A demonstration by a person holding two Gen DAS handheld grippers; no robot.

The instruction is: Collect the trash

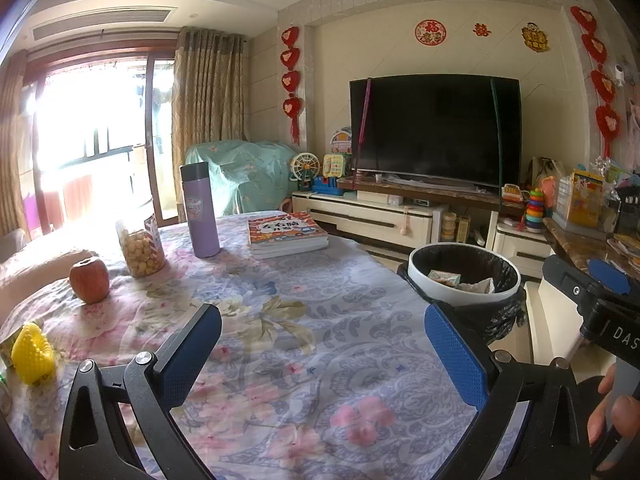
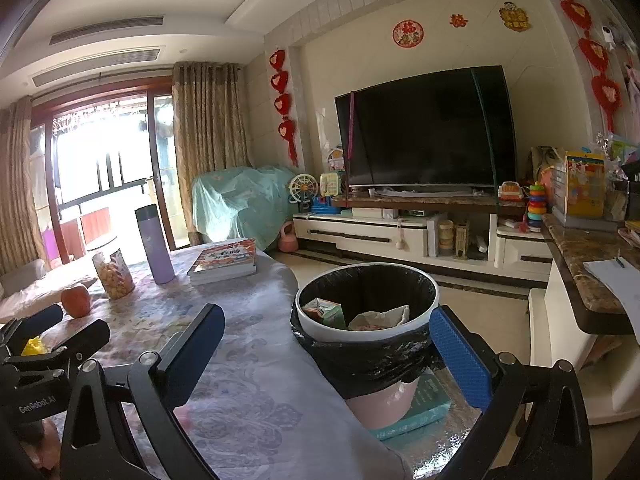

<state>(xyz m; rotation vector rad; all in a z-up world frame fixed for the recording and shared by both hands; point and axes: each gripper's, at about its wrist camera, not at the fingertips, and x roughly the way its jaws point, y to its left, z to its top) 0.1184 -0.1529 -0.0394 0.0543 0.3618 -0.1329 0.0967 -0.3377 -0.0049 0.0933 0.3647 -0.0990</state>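
A pink trash bin (image 2: 366, 336) with a white rim and black liner stands off the table's right edge; it holds a green carton (image 2: 326, 312) and crumpled paper (image 2: 380, 318). It also shows in the left wrist view (image 1: 464, 280). A yellow crumpled piece (image 1: 32, 354) lies at the table's left edge, also seen in the right wrist view (image 2: 34, 346). My left gripper (image 1: 322, 354) is open and empty over the floral cloth. My right gripper (image 2: 326, 362) is open and empty, near the bin's front.
On the floral-cloth table (image 1: 280, 320) stand an apple (image 1: 90, 280), a snack jar (image 1: 140, 250), a purple flask (image 1: 200, 210) and stacked books (image 1: 286, 234). A TV cabinet (image 1: 384, 220) lies beyond. A marble counter (image 2: 584, 276) runs along the right.
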